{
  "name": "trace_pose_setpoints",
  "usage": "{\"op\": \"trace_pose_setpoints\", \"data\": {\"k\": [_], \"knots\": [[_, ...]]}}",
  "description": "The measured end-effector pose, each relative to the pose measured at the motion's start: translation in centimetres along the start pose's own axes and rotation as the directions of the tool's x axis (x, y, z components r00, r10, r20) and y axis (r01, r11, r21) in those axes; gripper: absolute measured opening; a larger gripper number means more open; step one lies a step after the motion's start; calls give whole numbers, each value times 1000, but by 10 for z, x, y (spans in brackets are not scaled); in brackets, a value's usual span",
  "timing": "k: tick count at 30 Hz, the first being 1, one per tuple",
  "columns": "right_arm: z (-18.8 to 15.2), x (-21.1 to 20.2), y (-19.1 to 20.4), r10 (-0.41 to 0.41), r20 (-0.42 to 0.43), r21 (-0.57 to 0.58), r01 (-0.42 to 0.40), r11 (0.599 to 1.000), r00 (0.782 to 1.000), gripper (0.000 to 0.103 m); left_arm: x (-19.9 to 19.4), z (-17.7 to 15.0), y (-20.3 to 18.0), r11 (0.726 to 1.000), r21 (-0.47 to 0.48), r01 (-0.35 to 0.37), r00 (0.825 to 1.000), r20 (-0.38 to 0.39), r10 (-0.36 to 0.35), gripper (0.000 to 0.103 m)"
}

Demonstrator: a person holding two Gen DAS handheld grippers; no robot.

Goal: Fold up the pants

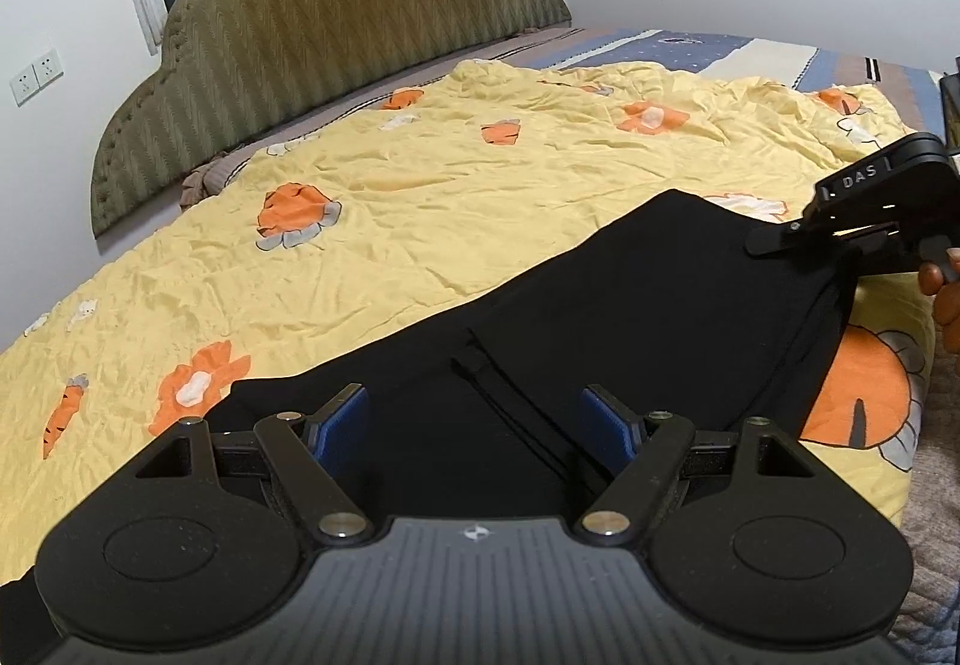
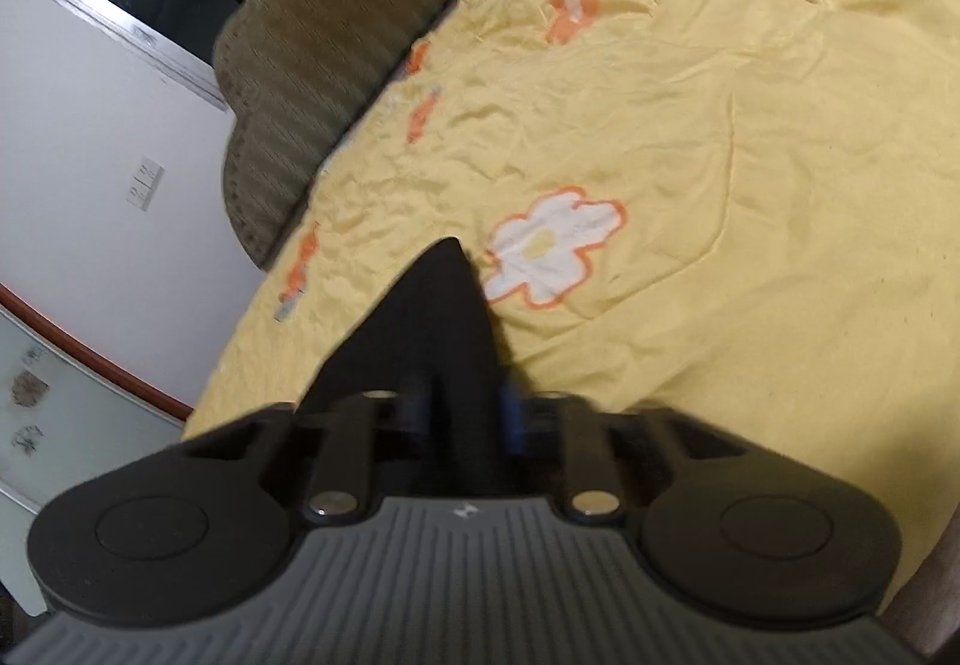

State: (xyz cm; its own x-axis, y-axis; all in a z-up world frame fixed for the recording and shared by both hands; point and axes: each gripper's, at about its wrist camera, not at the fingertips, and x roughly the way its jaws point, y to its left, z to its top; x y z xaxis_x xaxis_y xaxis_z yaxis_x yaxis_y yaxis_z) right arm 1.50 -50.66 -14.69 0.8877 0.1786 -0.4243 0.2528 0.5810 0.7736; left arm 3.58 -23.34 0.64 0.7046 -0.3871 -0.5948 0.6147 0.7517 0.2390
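- On the bed, over the yellow flowered quilt (image 1: 456,197), the black pants (image 1: 630,317) lie spread, long axis running from about 7 o'clock to 2 o'clock in the left wrist view.
- Left gripper (image 1: 474,413): jaws well apart, blue pads (image 1: 345,419) hovering over the near end of the cloth; nothing between them is pinched. A thin drawstring (image 1: 510,401) trails across the fabric between the pads.
- Right gripper (image 1: 840,239): seen at 3 o'clock in the left wrist view, pinching the far edge of the pants, with the cloth pulled up into a taut ridge below it. A hand (image 1: 945,287) shows behind it at the frame edge.
- Right wrist view: jaws drawn close together on a dark wedge of fabric (image 2: 438,329) that rises toward 12 o'clock between them. View is motion-blurred; contact reads as a firm clamp.
- Key relation, judged: the right gripper has one end; the free end lies directly under and ahead of the left jaws, toward 12 o'clock. The left hand is much the nearer to that end.
- Judged next need: left jaws descend and close on the near edge, so both ends can travel together along the long axis.
- Risk, judged: catching only the drawstring instead of the cloth.
- Headboard (image 1: 336,23) at 11 o'clock, well apart from the work.
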Motion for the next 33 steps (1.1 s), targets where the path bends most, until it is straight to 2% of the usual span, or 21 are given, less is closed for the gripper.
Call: {"op": "trace_pose_setpoints", "data": {"k": [6, 10, 13, 17, 23, 25, 27, 29, 31, 33], "knots": [[-7, -14, 16, -7, 52, -54, 10, 998, 999, 10, 5, -6, 14, 999, -45, -12, 1000, -26, 11, 78], [-10, -24, 42, -20, 97, -142, 34, 989, 995, 9, 14, -10, 28, 996, -89, -34, 997, -77, 27, 77], [-12, -31, 65, -27, 122, -221, 54, 974, 992, 9, 21, -13, 23, 998, -50, -27, 995, -98, 22, 77], [-17, -39, 92, -8, 142, -291, 49, 955, 990, 9, 21, -19, 14, 998, -2, -62, 995, -81, 62, 77], [-32, -49, 133, -3, 174, -412, 76, 908, 985, 9, 3, -6, 46, 991, -131, -19, 999, -42, 14, 78], [-42, -51, 149, -8, 185, -472, 96, 877, 983, 9, -3, 5, 62, 980, -195, 44, 998, -33, -51, 78], [-55, -52, 166, -22, 204, -548, 133, 826, 979, 9, -8, 21, 77, 954, -268, 132, 989, -31, -146, 78], [-72, -52, 185, -45, 231, -634, 185, 751, 972, 9, -12, 40, 88, 923, -320, 211, 973, -18, -229, 78], [-90, -50, 201, -60, 253, -706, 227, 671, 966, 9, -17, 58, 92, 900, -348, 263, 960, 0, -281, 78], [-107, -47, 215, -64, 268, -759, 252, 601, 961, 9, -19, 73, 92, 882, -362, 301, 947, 6, -320, 87]]}}
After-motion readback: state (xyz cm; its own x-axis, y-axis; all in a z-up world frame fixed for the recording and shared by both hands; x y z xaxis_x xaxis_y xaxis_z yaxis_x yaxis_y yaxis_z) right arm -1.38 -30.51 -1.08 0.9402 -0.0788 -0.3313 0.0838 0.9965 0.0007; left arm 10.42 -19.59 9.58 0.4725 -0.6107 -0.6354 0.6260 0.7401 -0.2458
